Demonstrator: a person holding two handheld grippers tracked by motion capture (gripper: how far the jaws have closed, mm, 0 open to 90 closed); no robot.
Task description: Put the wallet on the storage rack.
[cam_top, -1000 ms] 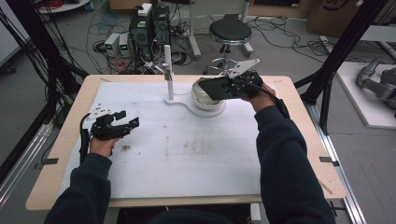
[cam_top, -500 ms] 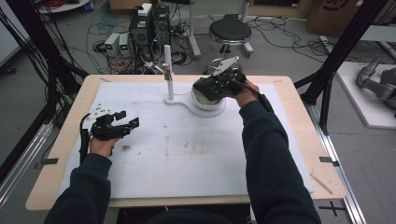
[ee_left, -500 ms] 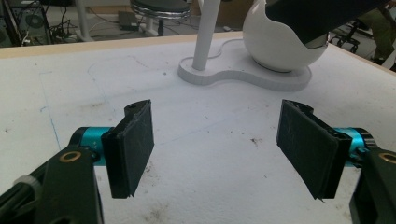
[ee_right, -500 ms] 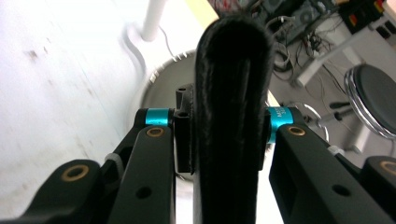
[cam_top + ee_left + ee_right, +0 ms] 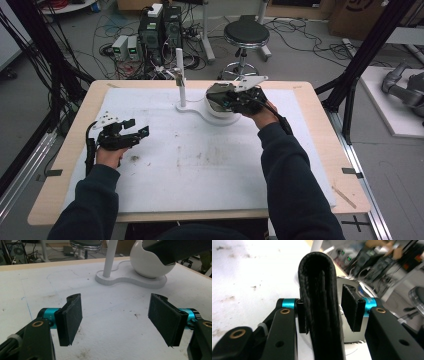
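**Strap at the white stand, right grip loosened**

You are at the placing step. Your right gripper (image 5: 225, 97) hangs directly over the round white body (image 5: 150, 262) of the white stand (image 5: 130, 281), at the far middle of the table, with the black padded strap (image 5: 318, 290) standing on edge between its jaws. In the right gripper view one pad lies against the strap and the other stands just off it with a thin gap, so the jaws are around the strap rather than clamped on it. Judged from that, you are either letting it go or have not yet pinched it.

Your left gripper (image 5: 137, 131) rests low over the white mat (image 5: 210, 170) at the near left, well apart from the stand, jaws spread wide with nothing between them.

Next move, as I read it: decide where the strap settles. If it goes on the round body, lower it until it bears there before you spread the jaws further. If it belongs on the upright post (image 5: 181, 75) beside it, close again first.

As for what it holds, the round body looks rounded and closed from the left gripper view, while its top is hidden under your gripper from above. I cannot tell whether it is hollow or has anything inside.
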